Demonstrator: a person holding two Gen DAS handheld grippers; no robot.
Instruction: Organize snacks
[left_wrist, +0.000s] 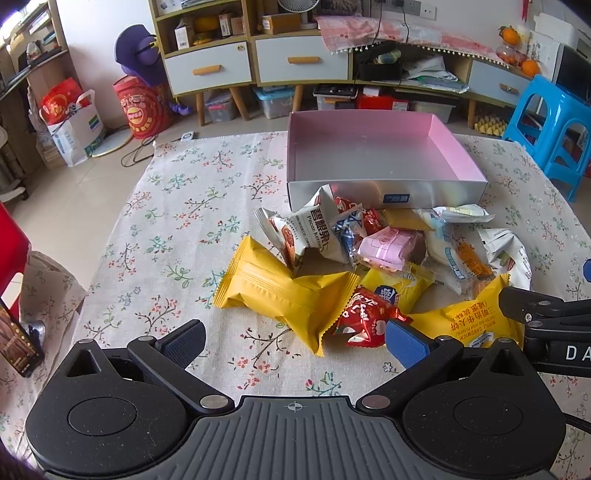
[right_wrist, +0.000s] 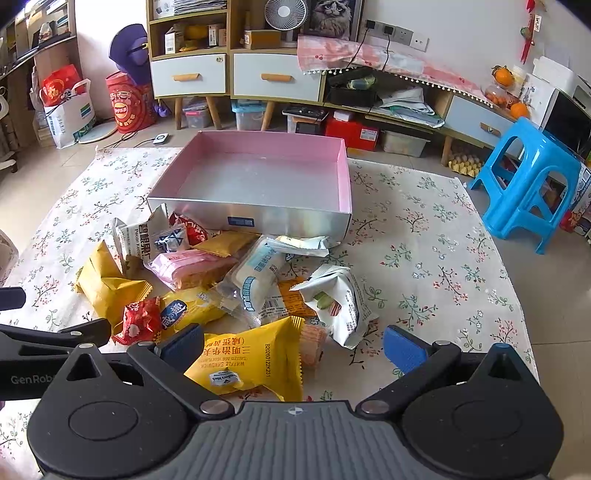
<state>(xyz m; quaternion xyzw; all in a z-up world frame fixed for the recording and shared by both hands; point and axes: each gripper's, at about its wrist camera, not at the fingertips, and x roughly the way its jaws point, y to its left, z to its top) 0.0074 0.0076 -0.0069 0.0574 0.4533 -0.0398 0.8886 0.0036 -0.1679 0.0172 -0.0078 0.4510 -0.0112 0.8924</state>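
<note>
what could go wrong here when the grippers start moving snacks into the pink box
The snacks overlap in one heap, so closing on the large yellow packet could drag the red candy lying against it. The left gripper and right gripper, both open, sit side by side at the pile's near edge and might collide. The pink box looks light; a packet pushed against its front wall could shove it.

Both grippers (fingers (left_wrist: 406, 347) wide) low

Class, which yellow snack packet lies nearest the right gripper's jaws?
The waffle sandwich packet, lying between the open jaws; the other yellow packets sit farther back.
</note>
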